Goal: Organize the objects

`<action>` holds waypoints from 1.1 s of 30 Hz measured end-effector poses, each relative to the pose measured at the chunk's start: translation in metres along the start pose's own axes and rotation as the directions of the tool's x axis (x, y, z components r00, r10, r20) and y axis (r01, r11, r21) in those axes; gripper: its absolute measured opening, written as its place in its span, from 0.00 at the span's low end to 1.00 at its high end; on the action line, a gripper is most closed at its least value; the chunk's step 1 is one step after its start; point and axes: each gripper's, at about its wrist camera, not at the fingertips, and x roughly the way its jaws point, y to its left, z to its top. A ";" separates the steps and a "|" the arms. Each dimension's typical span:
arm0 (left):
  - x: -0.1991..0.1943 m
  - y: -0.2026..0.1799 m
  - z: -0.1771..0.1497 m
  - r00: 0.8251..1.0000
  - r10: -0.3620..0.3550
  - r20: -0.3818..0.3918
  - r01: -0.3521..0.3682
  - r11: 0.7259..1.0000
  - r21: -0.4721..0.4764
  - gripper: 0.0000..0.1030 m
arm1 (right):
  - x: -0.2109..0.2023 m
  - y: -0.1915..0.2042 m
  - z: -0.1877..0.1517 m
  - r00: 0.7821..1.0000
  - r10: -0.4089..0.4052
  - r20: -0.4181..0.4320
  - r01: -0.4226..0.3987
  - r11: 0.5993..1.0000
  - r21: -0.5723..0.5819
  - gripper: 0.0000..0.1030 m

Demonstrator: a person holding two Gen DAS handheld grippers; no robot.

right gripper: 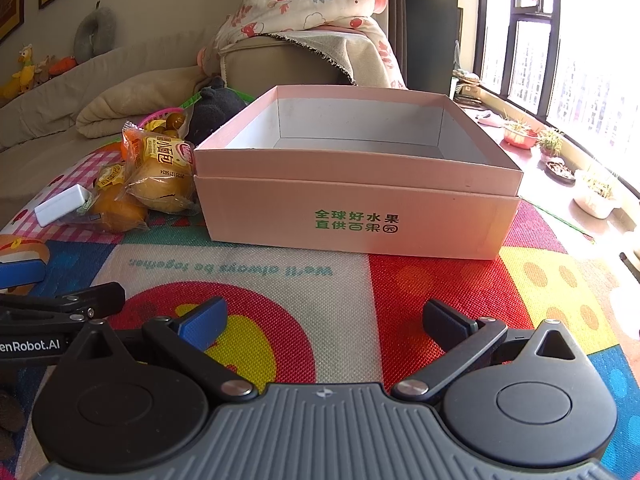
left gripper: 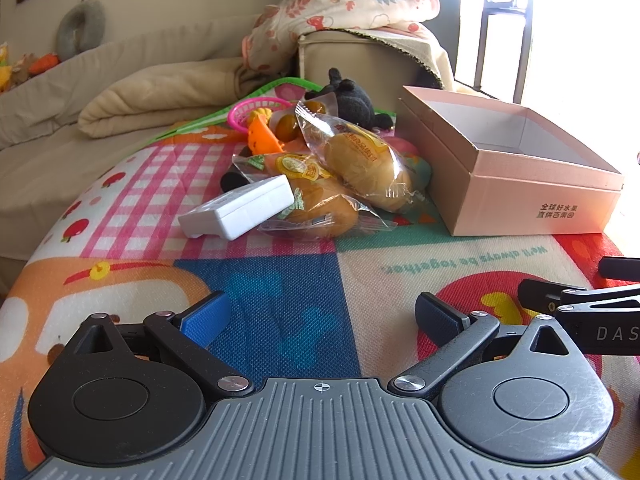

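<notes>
- Left wrist view: the left gripper (left gripper: 322,316) has its fingers spread wide, holding nothing; the right gripper (right gripper: 324,320) likewise gapes empty.
- Ahead of the left fingers, slightly left, lies a white case (left gripper: 240,210) touching two wrapped buns (left gripper: 340,184), all on the play mat (left gripper: 288,288).
- Straight beyond the right fingers sits the pink box (right gripper: 352,216), open-topped and seemingly empty.
- Likely best: take the case first, closing across its narrow sides, since the bun wrappers look slippery and crinkly.
</notes>
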 end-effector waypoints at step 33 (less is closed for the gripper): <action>0.031 0.094 0.057 0.997 0.052 -0.062 -0.059 0.990 -0.132 0.74 | 0.000 0.002 0.008 0.998 -0.002 -0.062 0.000 1.000 -0.020 1.00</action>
